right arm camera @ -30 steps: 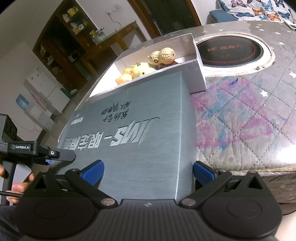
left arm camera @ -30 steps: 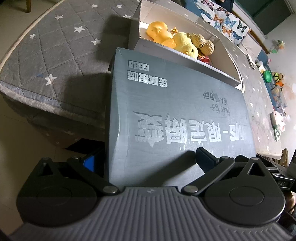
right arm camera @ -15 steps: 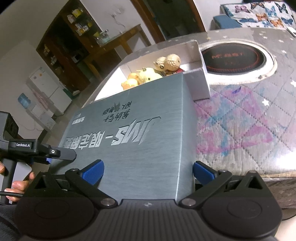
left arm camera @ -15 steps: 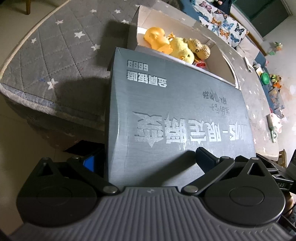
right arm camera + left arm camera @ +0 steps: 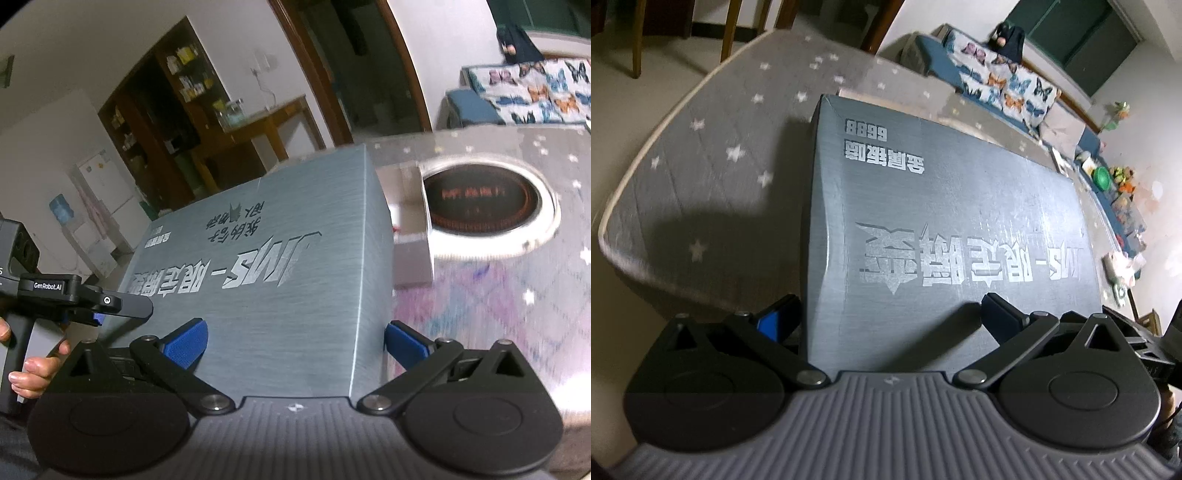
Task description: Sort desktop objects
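Both grippers clamp the grey box lid [image 5: 942,229] (silver lettering upside down), which fills mid-frame. The left gripper [image 5: 886,317] pinches its lower-left edge, and the right gripper [image 5: 295,339] grips its near right corner. The white box [image 5: 410,236] peeks out right of centre on the star-print table cover [image 5: 701,177].

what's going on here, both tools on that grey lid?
Yes. A person holds a tool in each hand, and both grip the grey lid by its near edge. The left tool and the right tool carry it over the white box on the star-patterned table. The lid hides the box's contents; whether it is seated yet cannot be told.
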